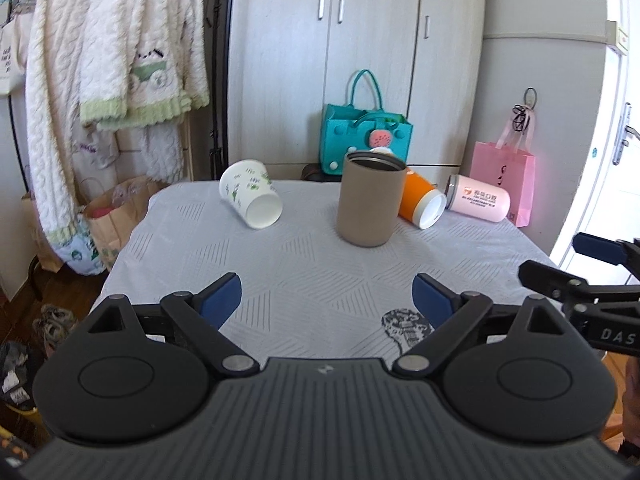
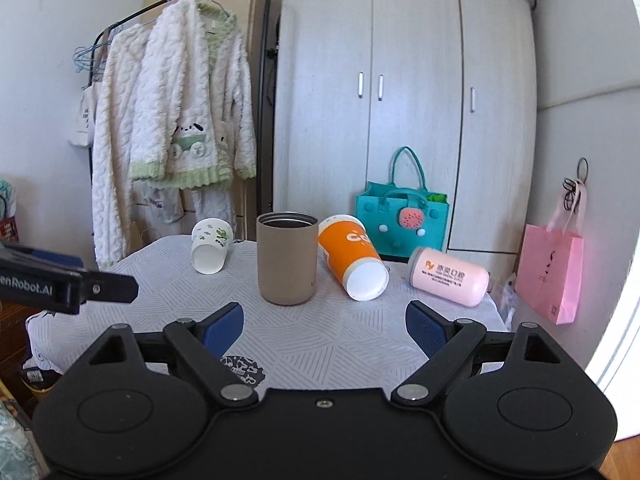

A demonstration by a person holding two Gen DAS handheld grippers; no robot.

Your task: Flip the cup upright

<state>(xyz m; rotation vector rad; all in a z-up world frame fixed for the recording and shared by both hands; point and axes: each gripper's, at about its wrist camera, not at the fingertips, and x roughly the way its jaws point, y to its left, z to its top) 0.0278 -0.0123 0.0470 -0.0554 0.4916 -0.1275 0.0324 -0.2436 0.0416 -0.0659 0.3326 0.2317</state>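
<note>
**Both grippers open above the near edge, three cups lying on their sides**

Nearest to the camera, the left gripper [image 1: 327,298] hovers above the near edge of the table [image 1: 304,280], its blue pads spread wide and nothing between them. Beside it the right gripper [image 2: 325,326] is also wide open and holds nothing.

A tan cup [image 1: 370,198] stands upright in the middle of the surface, mouth up. Just beside it on the right, an orange cup [image 2: 352,258] lies on its side with its white end toward the camera; it seems to touch the tan cup, but I cannot tell this for sure. Near the far right corner a pink cup [image 2: 450,276] lies on its side too. Near the far left corner, apart from the others, a white cup with green print [image 1: 250,194] lies tilted with its open mouth toward the near edge.

Behind the table stand a teal bag [image 2: 402,216] and a pink paper bag [image 2: 550,272].
</note>
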